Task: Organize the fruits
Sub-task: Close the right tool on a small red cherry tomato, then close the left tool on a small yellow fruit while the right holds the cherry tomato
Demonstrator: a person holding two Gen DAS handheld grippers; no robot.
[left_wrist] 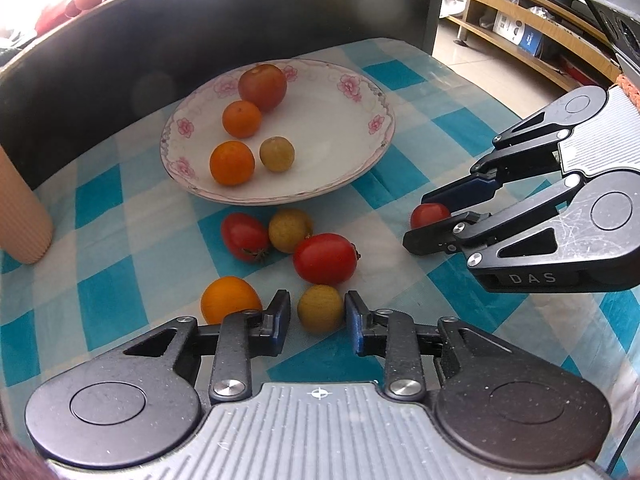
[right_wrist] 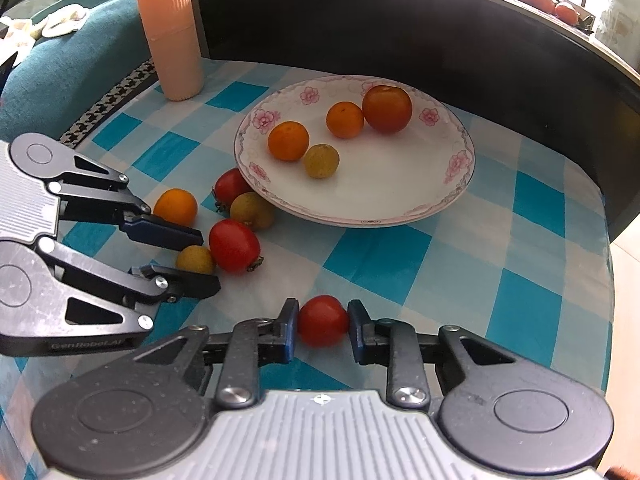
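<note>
A flowered white plate holds a large tomato, two small oranges and a yellow-green fruit. In front of it on the checked cloth lie two tomatoes, a yellow-green fruit and an orange. My left gripper points down at the cloth, shut on another yellow-green fruit that rests there. Further right, my right gripper is shut on a small red tomato, also on the cloth.
A ribbed peach cup stands at the table's far left corner. A dark board walls off the back. The table's right edge drops to a tiled floor with a wooden shelf beyond. A teal sofa lies left.
</note>
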